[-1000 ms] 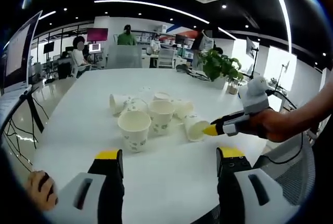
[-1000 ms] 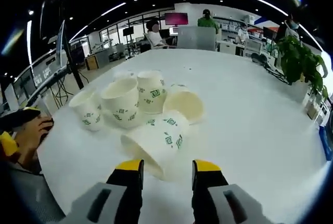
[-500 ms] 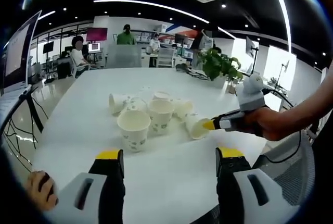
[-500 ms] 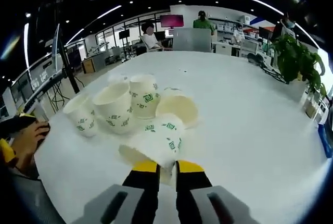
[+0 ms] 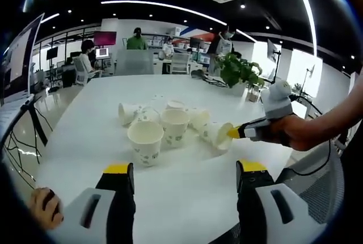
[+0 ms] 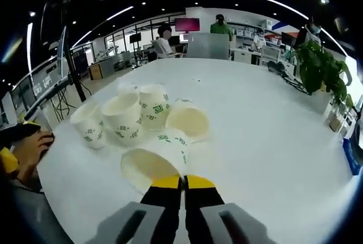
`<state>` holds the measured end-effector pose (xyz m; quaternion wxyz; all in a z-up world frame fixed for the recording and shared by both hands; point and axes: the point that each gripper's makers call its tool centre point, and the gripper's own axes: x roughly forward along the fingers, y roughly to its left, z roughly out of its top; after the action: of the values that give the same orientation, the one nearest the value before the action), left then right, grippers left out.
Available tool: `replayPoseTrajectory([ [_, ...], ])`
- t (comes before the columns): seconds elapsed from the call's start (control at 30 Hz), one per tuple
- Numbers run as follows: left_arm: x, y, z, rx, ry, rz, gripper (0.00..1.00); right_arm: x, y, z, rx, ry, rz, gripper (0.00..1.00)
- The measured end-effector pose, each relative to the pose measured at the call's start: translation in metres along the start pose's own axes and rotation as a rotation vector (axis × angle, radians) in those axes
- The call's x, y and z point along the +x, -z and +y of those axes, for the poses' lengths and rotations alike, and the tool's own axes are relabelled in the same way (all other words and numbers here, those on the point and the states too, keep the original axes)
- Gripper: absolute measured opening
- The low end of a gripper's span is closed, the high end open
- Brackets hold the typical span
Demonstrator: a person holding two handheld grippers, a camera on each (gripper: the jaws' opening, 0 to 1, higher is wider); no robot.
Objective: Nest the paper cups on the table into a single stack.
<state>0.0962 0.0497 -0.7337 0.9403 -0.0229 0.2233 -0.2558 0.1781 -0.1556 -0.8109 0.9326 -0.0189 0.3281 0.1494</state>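
Note:
Several white paper cups with green prints cluster mid-table. In the left gripper view an upright cup (image 5: 146,141) is nearest, a second upright cup (image 5: 175,126) stands behind it, and one lying cup (image 5: 129,112) is at the far left. My left gripper (image 5: 185,170) hovers open short of them with nothing between its jaws. My right gripper (image 6: 182,181) is shut on the rim of a cup lying on its side (image 6: 152,163). The left gripper view shows that held cup (image 5: 218,135) pinched by the right gripper (image 5: 237,132).
The white table (image 6: 272,142) stretches wide to the right of the cups. A potted plant (image 5: 238,71) stands at its far right edge. More cups (image 6: 123,118) stand behind the held one. A hand (image 6: 31,147) is at the left table edge. People sit at distant desks.
My right gripper's jaws went from wide open around the lying cup's rim to shut on it. That cup has shifted slightly toward the right gripper. The left gripper stays still.

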Motion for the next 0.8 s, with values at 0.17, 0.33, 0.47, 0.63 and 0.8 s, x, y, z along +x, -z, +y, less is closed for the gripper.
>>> replayPoseTrajectory([
  [0.17, -0.001, -0.002, 0.0, -0.004, -0.001, -0.01, 0.72, -0.009, -0.011, 0.003, -0.031, -0.006, -0.016, 0.0],
  [0.33, -0.001, -0.003, 0.001, -0.009, -0.003, -0.016, 0.72, -0.01, -0.016, 0.004, -0.039, -0.01, -0.031, 0.0],
  [0.47, 0.0, -0.002, 0.003, -0.013, -0.004, -0.021, 0.72, -0.011, -0.02, 0.011, -0.05, -0.022, -0.041, 0.0],
  [0.63, 0.0, -0.003, 0.002, -0.011, -0.003, -0.022, 0.72, -0.019, -0.024, 0.027, -0.07, -0.045, -0.053, 0.0],
  [0.8, 0.0, -0.003, 0.001, -0.01, 0.002, -0.021, 0.71, -0.018, -0.031, 0.033, -0.077, -0.062, -0.061, 0.0],
])
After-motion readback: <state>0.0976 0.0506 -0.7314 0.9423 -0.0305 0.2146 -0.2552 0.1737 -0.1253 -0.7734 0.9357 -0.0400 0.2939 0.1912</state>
